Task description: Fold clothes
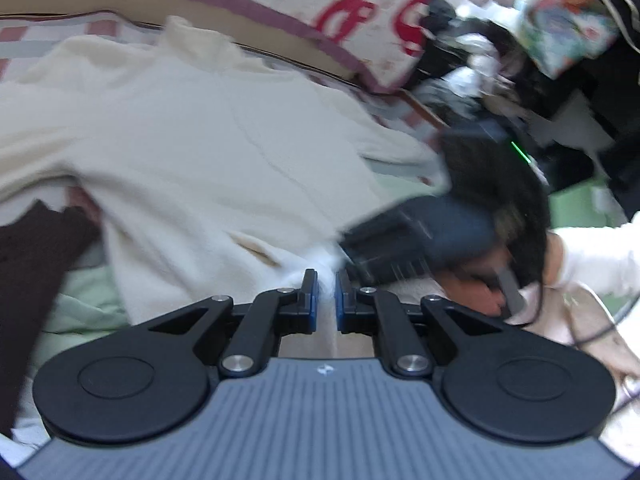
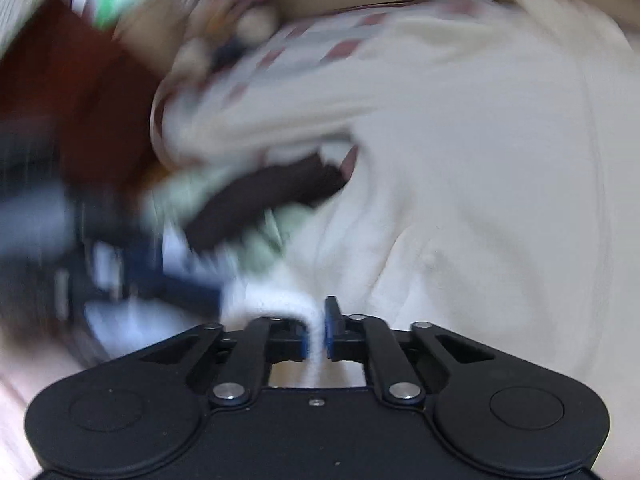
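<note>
The left wrist view shows, at far left, a dark brown piece of cloth [image 1: 36,248] lying on a pale green sheet [image 1: 84,304], its edge partly under the cream fleece garment [image 1: 192,148] that spreads across the middle of the bed. Behind the garment runs a cream cushion with a maroon border and red letters [image 1: 304,12]. At bottom centre the left claw [image 1: 327,288] is narrowed almost shut, its blue pads pinching a white fluffy edge of the garment. Just to its right the right claw [image 1: 360,252] reaches in, blurred, held by a person's hand [image 1: 480,292] in a pale sleeve.

In the right wrist view the other device is a blurred dark and blue shape at left, the brown cloth sits in the middle, and the garment fills the right side. The right claw [image 2: 318,328] is likewise closed down on a thick white rolled hem of the garment.

As a judgement, the fold is only beginning: both claws have the near hem close together, but the body of the garment lies open and wrinkled, with no finished crease visible. Lifting the hem and carrying it over toward the cushion side appears to be what remains.
</note>
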`<state>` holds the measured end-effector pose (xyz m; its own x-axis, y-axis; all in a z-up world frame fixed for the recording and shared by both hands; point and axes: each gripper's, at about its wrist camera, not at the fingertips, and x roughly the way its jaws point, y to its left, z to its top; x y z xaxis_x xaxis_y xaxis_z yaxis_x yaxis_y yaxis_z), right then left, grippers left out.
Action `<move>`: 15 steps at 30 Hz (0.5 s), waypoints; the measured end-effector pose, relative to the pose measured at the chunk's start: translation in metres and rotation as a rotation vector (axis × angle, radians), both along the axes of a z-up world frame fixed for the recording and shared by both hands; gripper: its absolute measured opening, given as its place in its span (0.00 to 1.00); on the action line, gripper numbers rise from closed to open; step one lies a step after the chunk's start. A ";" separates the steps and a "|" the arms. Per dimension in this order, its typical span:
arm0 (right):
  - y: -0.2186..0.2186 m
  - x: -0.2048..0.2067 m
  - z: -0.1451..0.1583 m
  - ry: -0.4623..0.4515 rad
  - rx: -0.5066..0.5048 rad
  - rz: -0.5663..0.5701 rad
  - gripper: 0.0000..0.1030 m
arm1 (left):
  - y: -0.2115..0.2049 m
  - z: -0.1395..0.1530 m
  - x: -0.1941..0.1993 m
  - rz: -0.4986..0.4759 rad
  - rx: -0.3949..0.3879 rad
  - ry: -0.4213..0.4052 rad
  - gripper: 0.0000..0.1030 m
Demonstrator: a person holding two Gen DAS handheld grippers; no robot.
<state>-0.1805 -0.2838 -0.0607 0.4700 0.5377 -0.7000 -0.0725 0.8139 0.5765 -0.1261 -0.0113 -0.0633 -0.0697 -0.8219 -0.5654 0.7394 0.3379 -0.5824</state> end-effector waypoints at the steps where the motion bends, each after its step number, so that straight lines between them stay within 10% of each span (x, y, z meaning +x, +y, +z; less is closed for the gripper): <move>1: -0.006 0.000 0.002 -0.008 0.061 -0.032 0.07 | -0.002 0.000 -0.004 -0.022 0.012 -0.008 0.06; 9: -0.005 -0.012 0.031 -0.011 0.366 0.030 0.08 | 0.061 0.037 0.012 0.092 -0.111 -0.092 0.07; 15: 0.036 -0.028 0.069 -0.199 0.098 0.195 0.08 | 0.096 0.036 0.029 0.274 -0.120 -0.034 0.07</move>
<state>-0.2082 -0.2482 0.0082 0.4740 0.6919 -0.5446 -0.3415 0.7145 0.6106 -0.0973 0.0846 -0.0278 0.1811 -0.8687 -0.4610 0.6496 0.4576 -0.6071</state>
